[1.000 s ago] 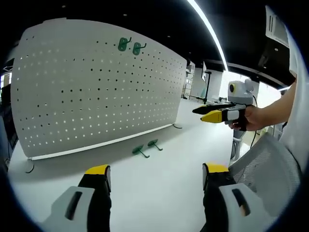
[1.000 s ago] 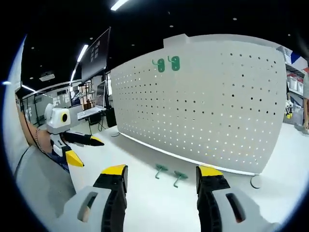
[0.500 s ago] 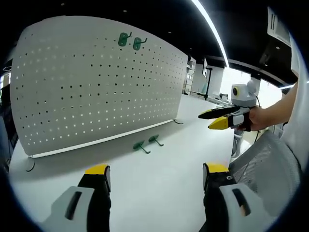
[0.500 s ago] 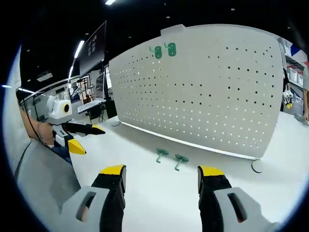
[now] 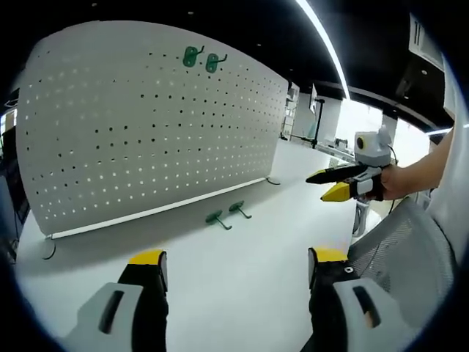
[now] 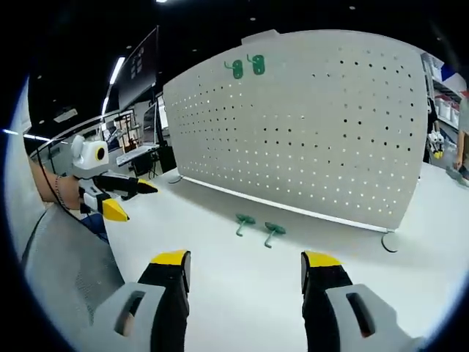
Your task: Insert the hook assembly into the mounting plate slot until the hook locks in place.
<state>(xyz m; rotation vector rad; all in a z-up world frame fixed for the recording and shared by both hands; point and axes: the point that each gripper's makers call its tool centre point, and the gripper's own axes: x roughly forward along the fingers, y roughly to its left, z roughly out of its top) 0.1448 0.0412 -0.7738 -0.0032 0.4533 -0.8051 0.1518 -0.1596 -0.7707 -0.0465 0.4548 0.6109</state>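
**A:** Where are the loose hooks lying right now?

**B:** Two green hooks are resting on the white tabletop (image 5: 242,293), just in front of the foot of the white pegboard (image 5: 146,139). In the left gripper view the nearer one (image 5: 218,218) and its neighbour (image 5: 237,209) are sitting side by side, well ahead of the jaws and slightly right of centre. In the right gripper view the same pair (image 6: 244,221) (image 6: 273,230) is lying ahead, almost centred between the jaws.

**A:** Which way are their long axes running?

**B:** Each shank seems to be pointing away from the board toward the person, base plate at the board end. It is too small to be sure.

**A:** And the grippers?

**B:** The left gripper (image 5: 236,268) is hovering with its yellow-tipped jaws spread wide, gripping nothing. The right gripper (image 6: 245,268) is doing the same. Neither is touching a hook. The right gripper is also showing in the left gripper view (image 5: 333,183), its jaws parted, and the left one in the right gripper view (image 6: 124,198).

**A:** Which is nearer?

**B:** I judge them about equally far; the right one is lined up better.

**A:** Anything already mounted?

**B:** Two green hooks (image 5: 201,59) are hanging high on the pegboard.

**A:** The room?

**B:** Dark ceiling with strip lights (image 5: 322,51), and a grey mesh chair back (image 5: 403,257) beside the table.
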